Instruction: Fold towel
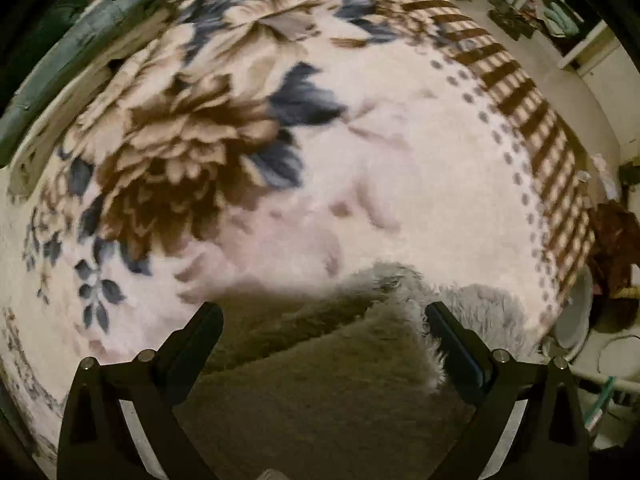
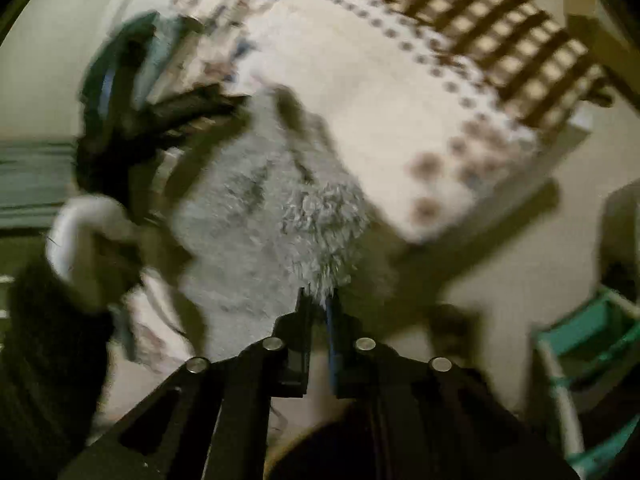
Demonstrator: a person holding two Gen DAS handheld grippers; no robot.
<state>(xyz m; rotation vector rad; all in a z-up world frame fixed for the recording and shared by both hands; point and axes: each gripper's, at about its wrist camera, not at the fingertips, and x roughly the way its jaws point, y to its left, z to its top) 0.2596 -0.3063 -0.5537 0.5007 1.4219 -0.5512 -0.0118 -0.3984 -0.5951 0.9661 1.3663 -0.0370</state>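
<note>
A fluffy grey towel (image 1: 360,360) lies on a bed covered by a cream blanket with brown and blue flowers (image 1: 192,152). In the left wrist view my left gripper (image 1: 324,316) is open just above the towel's edge, with one finger on either side of a fold and nothing pinched. In the right wrist view my right gripper (image 2: 320,300) is shut on a shaggy edge of the towel (image 2: 272,208), which hangs lifted and blurred in front of it. The left gripper's dark body (image 2: 180,108) shows blurred at the towel's far left corner, above a white cuff (image 2: 80,220).
A dark green bolster (image 1: 80,52) lies along the bed's far left side. The blanket's brown striped border (image 1: 520,100) marks the right edge of the bed. Beyond that edge are shelves (image 1: 560,12), a white basin (image 1: 576,312) and a teal crate (image 2: 592,328) on the floor.
</note>
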